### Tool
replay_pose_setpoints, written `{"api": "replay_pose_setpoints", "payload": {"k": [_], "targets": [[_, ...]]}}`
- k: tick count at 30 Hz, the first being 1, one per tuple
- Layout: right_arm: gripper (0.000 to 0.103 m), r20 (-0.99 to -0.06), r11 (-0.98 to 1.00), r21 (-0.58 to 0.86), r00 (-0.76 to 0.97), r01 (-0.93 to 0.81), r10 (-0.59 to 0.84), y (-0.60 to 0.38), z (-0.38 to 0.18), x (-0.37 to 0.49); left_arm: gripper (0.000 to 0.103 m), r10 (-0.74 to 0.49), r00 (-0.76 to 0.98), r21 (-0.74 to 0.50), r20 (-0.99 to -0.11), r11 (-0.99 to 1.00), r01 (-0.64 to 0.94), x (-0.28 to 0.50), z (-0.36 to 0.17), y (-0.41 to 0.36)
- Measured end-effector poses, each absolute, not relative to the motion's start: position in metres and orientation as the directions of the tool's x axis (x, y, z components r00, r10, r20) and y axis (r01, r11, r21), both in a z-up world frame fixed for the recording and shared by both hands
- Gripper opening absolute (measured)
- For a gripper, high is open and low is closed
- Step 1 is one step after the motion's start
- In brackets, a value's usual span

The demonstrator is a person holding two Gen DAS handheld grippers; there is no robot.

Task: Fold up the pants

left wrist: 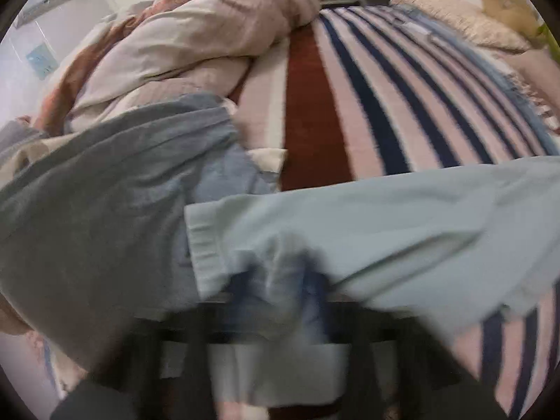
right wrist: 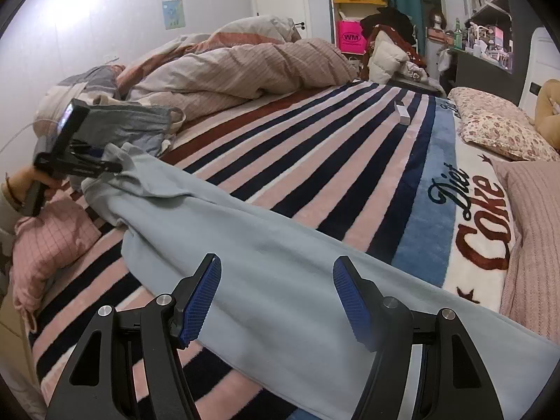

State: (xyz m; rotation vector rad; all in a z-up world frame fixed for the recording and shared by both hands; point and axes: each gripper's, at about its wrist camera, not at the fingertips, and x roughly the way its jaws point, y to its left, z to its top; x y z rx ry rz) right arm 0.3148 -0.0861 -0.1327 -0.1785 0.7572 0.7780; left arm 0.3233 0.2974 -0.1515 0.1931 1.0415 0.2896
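Soft, limp pale-blue cotton pants (right wrist: 280,262) on striped bed blanket (right wrist: 315,161): left gripper (left wrist: 280,280) jaws pinch the cuff, right gripper (right wrist: 276,301) jaws gape empty.

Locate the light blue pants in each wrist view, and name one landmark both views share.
Left wrist view: the light blue pants stretch across the lower half from centre to right edge, their hem end bunched in the left hand-held gripper at bottom centre.
Right wrist view: the pants run diagonally from the left hand-held gripper at left down to the bottom right.
Shared landmark: the striped blanket under the pants.
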Motion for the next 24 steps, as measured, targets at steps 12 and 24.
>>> {"api": "replay_pose_setpoints", "payload": {"k": [12, 24], "targets": [[0.063, -0.677, 0.731, 0.117, 0.485, -0.672, 0.554, -0.091, -0.134, 0.319, 0.011, 0.528, 0.495, 0.355, -0.69, 0.843, -0.405, 0.374, -0.142, 0.349], [0.063, -0.68, 0.725, 0.122, 0.475, -0.678, 0.558, -0.089, -0.137, 0.318, 0.078, 0.282, 0.489, 0.101, -0.825, 0.926, -0.364, 0.298, -0.123, 0.34]]}}
